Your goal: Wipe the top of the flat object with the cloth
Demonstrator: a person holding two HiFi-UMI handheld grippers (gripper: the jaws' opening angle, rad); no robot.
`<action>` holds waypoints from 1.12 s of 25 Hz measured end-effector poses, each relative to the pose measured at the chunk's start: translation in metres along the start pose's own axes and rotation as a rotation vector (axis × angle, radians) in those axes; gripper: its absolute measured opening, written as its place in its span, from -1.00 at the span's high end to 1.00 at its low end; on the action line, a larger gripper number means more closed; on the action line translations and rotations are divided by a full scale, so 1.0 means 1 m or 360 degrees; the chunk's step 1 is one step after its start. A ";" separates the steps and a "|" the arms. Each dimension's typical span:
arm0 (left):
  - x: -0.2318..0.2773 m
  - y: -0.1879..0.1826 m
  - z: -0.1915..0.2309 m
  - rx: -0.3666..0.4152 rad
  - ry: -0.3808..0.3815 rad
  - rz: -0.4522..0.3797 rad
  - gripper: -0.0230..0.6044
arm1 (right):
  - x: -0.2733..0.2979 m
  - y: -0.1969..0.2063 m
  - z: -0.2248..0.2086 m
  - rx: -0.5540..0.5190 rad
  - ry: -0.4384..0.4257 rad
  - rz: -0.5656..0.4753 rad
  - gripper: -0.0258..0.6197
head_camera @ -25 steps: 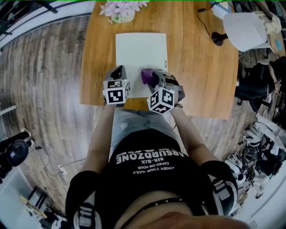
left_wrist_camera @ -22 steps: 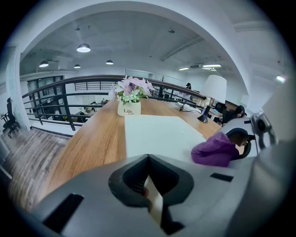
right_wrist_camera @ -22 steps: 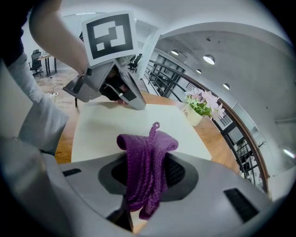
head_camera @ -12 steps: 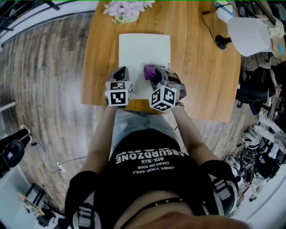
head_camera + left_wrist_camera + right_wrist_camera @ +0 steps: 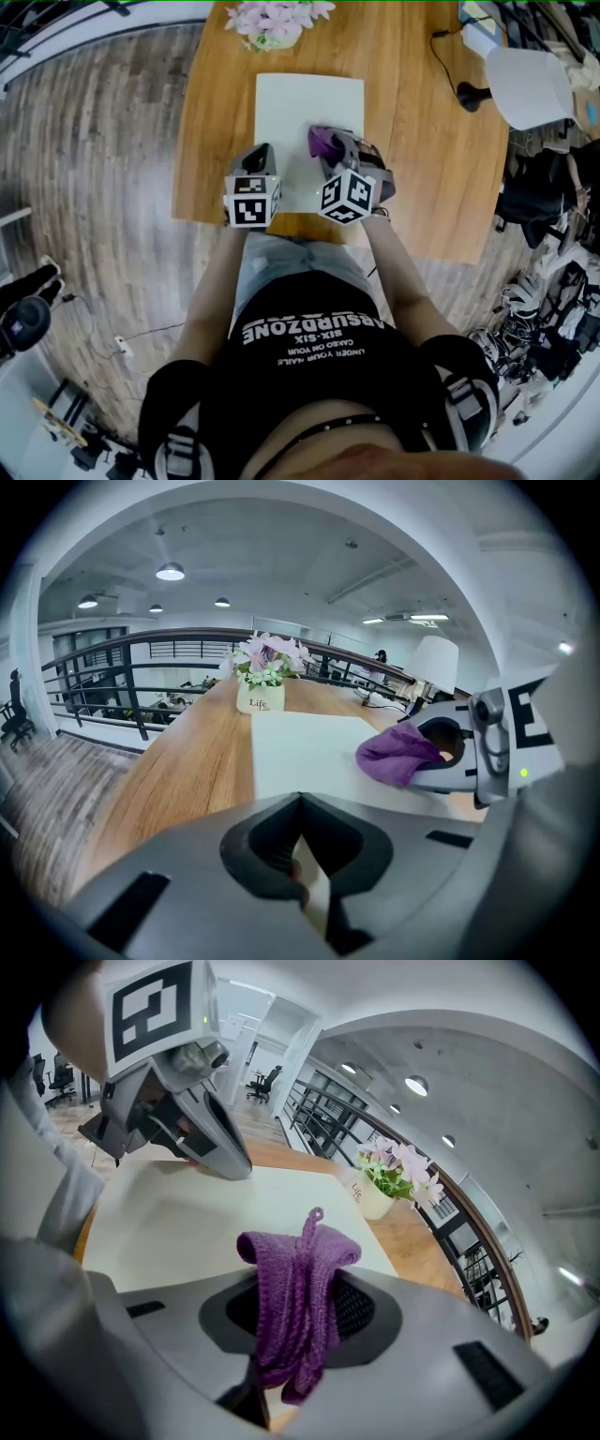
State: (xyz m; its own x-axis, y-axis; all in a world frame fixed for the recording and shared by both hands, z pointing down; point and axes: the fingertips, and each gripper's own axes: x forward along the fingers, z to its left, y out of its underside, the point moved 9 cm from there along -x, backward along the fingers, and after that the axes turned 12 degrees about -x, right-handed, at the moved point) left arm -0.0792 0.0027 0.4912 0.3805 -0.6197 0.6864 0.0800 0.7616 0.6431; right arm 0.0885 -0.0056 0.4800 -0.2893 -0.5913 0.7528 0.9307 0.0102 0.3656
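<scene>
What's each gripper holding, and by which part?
Right gripper: purple cloth, by its bunched middle. Left gripper: flat object, by its near edge.

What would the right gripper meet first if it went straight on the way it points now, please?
Probably the white board under the right gripper and purple cloth; beyond, the line seems to pass between left gripper and flower pot.

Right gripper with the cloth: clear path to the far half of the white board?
Probably yes. The right gripper holds the purple cloth over the white board; its far half lies bare. The flower pot stands beyond the far edge, and the left gripper clamps the near left edge.
</scene>
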 end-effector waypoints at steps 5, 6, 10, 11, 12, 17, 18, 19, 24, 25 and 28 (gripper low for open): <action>0.000 -0.001 0.001 -0.0016 0.0006 0.0003 0.89 | 0.008 0.001 -0.012 -0.0002 0.0012 0.0002 0.53; 0.000 -0.002 0.001 -0.0020 0.0008 0.0004 0.89 | 0.010 0.001 -0.014 -0.0005 0.0013 0.0003 0.53; 0.002 -0.001 0.004 -0.0027 0.0015 0.0025 0.89 | 0.017 0.001 -0.024 -0.0015 0.0020 0.0004 0.53; 0.003 -0.001 0.005 -0.0026 0.0017 0.0031 0.89 | 0.019 0.001 -0.026 -0.0016 0.0020 0.0003 0.53; 0.003 -0.001 0.006 -0.0021 0.0018 0.0035 0.89 | 0.020 0.000 -0.028 -0.0017 0.0021 0.0001 0.53; 0.003 -0.007 0.002 0.0020 0.0023 0.0054 0.89 | 0.028 0.003 -0.040 -0.0015 0.0038 -0.0006 0.53; 0.003 -0.008 0.001 0.0025 0.0025 0.0061 0.89 | 0.031 0.004 -0.042 -0.0012 0.0041 -0.0005 0.53; 0.004 -0.008 0.001 0.0030 0.0028 0.0067 0.89 | 0.033 0.004 -0.045 -0.0010 0.0045 -0.0003 0.53; 0.006 -0.008 0.000 0.0118 0.0012 0.0118 0.89 | 0.044 0.006 -0.058 -0.0007 0.0072 0.0010 0.53; 0.006 -0.008 -0.001 0.0139 0.0006 0.0126 0.89 | 0.047 0.006 -0.061 -0.0005 0.0080 0.0011 0.53; 0.006 -0.007 -0.002 0.0164 -0.0006 0.0134 0.89 | 0.053 0.007 -0.069 0.0002 0.0098 0.0015 0.53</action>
State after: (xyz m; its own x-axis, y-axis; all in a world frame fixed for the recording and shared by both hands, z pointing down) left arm -0.0758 -0.0058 0.4898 0.3786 -0.5554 0.7404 -0.0473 0.7873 0.6148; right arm 0.0951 -0.0926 0.4843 -0.2664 -0.6396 0.7211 0.9330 0.0168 0.3595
